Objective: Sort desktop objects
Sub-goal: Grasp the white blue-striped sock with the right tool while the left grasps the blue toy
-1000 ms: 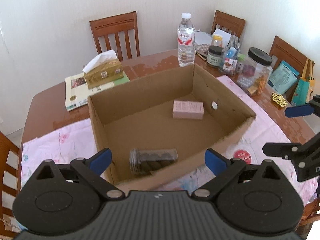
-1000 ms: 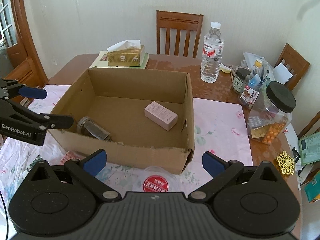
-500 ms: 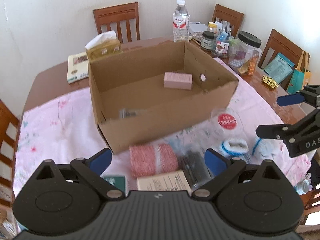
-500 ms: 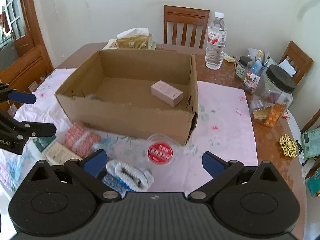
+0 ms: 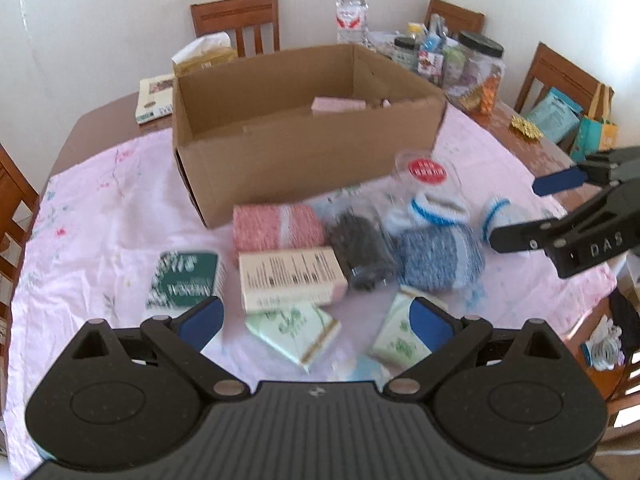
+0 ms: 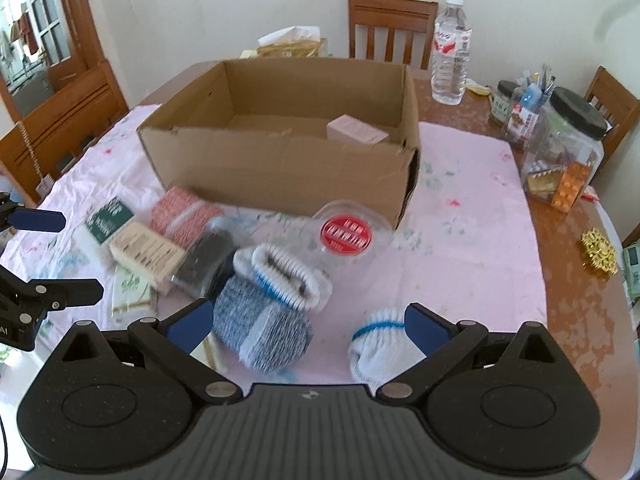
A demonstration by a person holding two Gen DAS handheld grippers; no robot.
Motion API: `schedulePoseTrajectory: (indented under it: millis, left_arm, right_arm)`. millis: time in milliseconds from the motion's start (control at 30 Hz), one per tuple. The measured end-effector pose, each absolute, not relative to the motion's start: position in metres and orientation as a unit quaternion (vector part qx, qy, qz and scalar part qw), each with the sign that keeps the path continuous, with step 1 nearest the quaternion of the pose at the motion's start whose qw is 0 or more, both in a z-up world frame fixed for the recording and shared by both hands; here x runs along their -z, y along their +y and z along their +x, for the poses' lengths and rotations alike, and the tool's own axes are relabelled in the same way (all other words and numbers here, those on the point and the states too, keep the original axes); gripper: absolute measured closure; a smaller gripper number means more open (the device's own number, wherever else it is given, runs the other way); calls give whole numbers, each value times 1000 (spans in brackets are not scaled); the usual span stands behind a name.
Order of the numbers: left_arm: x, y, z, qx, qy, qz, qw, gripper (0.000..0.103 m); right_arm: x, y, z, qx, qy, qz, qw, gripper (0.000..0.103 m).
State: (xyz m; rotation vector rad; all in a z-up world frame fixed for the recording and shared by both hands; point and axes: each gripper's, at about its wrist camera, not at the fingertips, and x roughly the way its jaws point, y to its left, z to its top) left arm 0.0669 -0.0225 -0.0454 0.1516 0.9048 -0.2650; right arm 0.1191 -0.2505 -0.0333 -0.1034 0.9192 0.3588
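Observation:
An open cardboard box [image 5: 304, 152] [image 6: 280, 168] stands on the pink cloth with a pink carton [image 6: 357, 135] inside. In front of it lie a red knit roll [image 5: 276, 226], a cream box [image 5: 290, 278], a green box [image 5: 185, 280], a dark jar [image 5: 362, 246], blue-grey socks [image 6: 260, 320], a white sock [image 6: 380, 346] and a red-lidded clear tub [image 6: 346, 234]. My left gripper [image 5: 314, 322] hovers open over pale green packets [image 5: 294, 330]. My right gripper [image 6: 308, 326] is open, low over the two sock bundles.
A water bottle [image 6: 450, 52], a large black-lidded jar [image 6: 564, 152] and small jars crowd the table's back right. A tissue box [image 5: 204, 56] and a book [image 5: 154, 98] sit behind the box. Wooden chairs [image 6: 390, 28] ring the table. A gold trinket [image 6: 598, 254] lies at the right edge.
Both grippers have pulled back and dropped lower from over the box; the pile of items in front of it has come into view. Both stay open and empty.

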Motion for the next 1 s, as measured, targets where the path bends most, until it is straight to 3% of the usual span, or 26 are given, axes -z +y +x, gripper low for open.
schedulePoseTrajectory:
  millis: [700, 1000]
  left_arm:
    - [103, -38, 45, 192, 467, 115, 855, 7]
    - [111, -41, 42, 206, 465, 140, 850, 27]
  right_arm:
    - [70, -243, 84, -138, 479, -74, 864, 0]
    - [95, -269, 81, -88, 512, -64, 852, 0]
